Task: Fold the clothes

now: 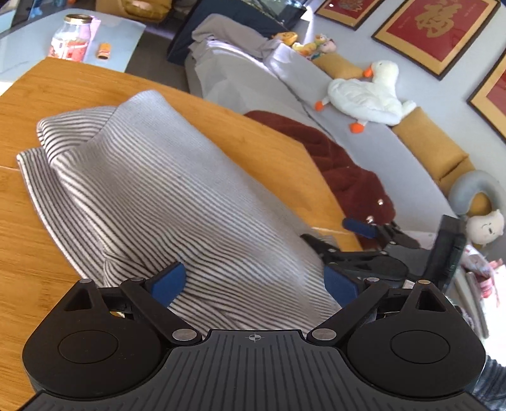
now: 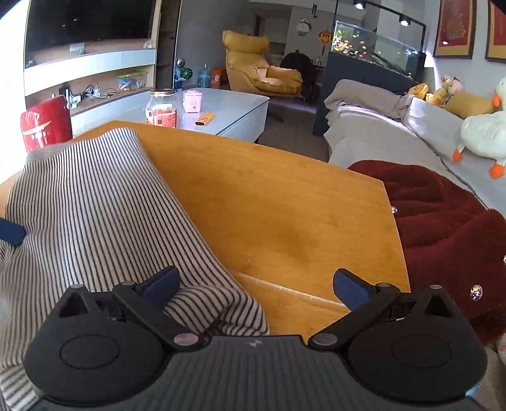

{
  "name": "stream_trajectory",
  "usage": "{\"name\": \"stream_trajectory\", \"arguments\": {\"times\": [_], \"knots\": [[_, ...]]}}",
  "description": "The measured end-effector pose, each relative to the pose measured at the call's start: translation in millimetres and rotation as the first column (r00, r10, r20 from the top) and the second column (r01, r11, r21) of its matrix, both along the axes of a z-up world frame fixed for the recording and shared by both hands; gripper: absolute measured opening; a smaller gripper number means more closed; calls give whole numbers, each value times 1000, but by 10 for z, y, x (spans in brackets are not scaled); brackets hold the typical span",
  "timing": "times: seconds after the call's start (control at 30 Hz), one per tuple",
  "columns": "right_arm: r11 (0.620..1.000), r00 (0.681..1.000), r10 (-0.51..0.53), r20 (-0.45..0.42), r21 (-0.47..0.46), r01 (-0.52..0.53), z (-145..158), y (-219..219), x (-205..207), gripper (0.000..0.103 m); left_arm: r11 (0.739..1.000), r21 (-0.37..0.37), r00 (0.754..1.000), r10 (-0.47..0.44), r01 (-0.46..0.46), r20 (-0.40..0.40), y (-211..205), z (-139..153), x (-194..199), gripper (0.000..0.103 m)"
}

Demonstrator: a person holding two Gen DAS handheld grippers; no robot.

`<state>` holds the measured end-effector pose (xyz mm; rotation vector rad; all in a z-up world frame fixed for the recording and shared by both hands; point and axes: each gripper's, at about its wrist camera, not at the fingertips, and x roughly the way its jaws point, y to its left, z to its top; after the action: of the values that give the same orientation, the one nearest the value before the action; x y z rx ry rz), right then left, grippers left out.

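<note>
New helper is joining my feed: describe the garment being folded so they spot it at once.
Find the wooden table beside the grey sofa. The striped garment lies across it, running toward both grippers. Its thin dark-and-white stripes set it apart from the plain dark red fleece off the table's sofa-side edge.

A home living room. A long grey fabric sofa (image 1: 363,139) carries mustard cushions (image 1: 430,142) and a white plush goose (image 1: 370,95); red-and-gold framed calligraphy (image 1: 439,28) hangs on the wall above. A lit glass fish tank (image 2: 370,46), a yellow padded armchair (image 2: 256,63), a dark television (image 2: 88,20) over shelving and a pale glass-topped coffee table (image 2: 234,104) complete it.
</note>
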<state>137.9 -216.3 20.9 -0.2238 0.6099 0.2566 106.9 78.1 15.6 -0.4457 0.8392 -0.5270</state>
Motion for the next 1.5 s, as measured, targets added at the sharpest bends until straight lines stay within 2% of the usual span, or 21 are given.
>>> {"name": "stream_trajectory", "arguments": {"times": [0.1, 0.3, 0.47, 0.6, 0.7, 0.87, 1.0, 1.03, 1.13, 1.2, 1.27, 1.33, 1.37, 1.4, 1.43, 1.5], "knots": [[1000, 1000, 9, 7, -26, -9, -18, 30, -101, 103, 1000, 22, 1000, 8, -8, -7, 21, -68, 82, 98], [994, 994, 69, -88, 95, -61, -30, 26, -301, 103, 992, 124, 999, 23, -29, 48, -13, -67, 348, 98], [985, 988, 87, -129, 162, -66, -66, 123, -414, 103, 993, 113, 999, 31, -35, 37, 13, -65, 557, 98], [977, 984, 80, -161, 209, -45, -85, 82, -374, 103, 990, 136, 998, 28, -34, 48, 11, -29, 501, 98], [977, 983, 82, -163, 206, -47, -93, 79, -372, 103, 974, 223, 996, 22, -41, 87, -33, 64, 283, 98], [979, 984, 78, -162, 199, -45, -99, 107, -369, 103, 943, 334, 990, -46, -1, 133, -51, 86, -181, 99], [978, 978, 107, -180, 197, -71, -64, 101, -322, 103, 886, 462, 983, -107, 27, 148, -109, 16, -427, 100], [974, 979, 114, -168, 212, -77, -16, 89, -312, 103, 884, 466, 983, -107, 26, 149, -101, 4, -455, 100], [958, 989, 142, -40, 258, -127, 237, 100, -388, 103, 889, 458, 986, -86, 10, 145, -36, 12, -449, 101], [955, 985, 164, 48, 242, -171, 361, 178, -480, 103, 887, 462, 987, -70, -5, 147, 3, 12, -438, 103], [961, 979, 178, 95, 199, -194, 387, 290, -548, 102, 892, 452, 988, -57, -13, 141, 46, 11, -430, 103], [964, 975, 216, 61, 144, -223, 270, 388, -535, 98, 893, 449, 989, -44, -25, 142, 85, 17, -437, 103], [965, 972, 234, 30, 115, -236, 190, 434, -516, 90, 893, 448, 989, -36, -32, 144, 106, 25, -442, 103], [964, 968, 251, 0, 86, -250, 111, 481, -497, 88, 895, 444, 989, -26, -41, 144, 132, 34, -449, 103], [963, 965, 261, -26, 72, -259, 49, 511, -479, 88, 898, 437, 990, -13, -51, 142, 161, 45, -453, 103], [962, 964, 260, -55, 101, -254, 83, 497, -432, 88, 907, 415, 991, 16, -70, 132, 227, 60, -456, 103]]}}
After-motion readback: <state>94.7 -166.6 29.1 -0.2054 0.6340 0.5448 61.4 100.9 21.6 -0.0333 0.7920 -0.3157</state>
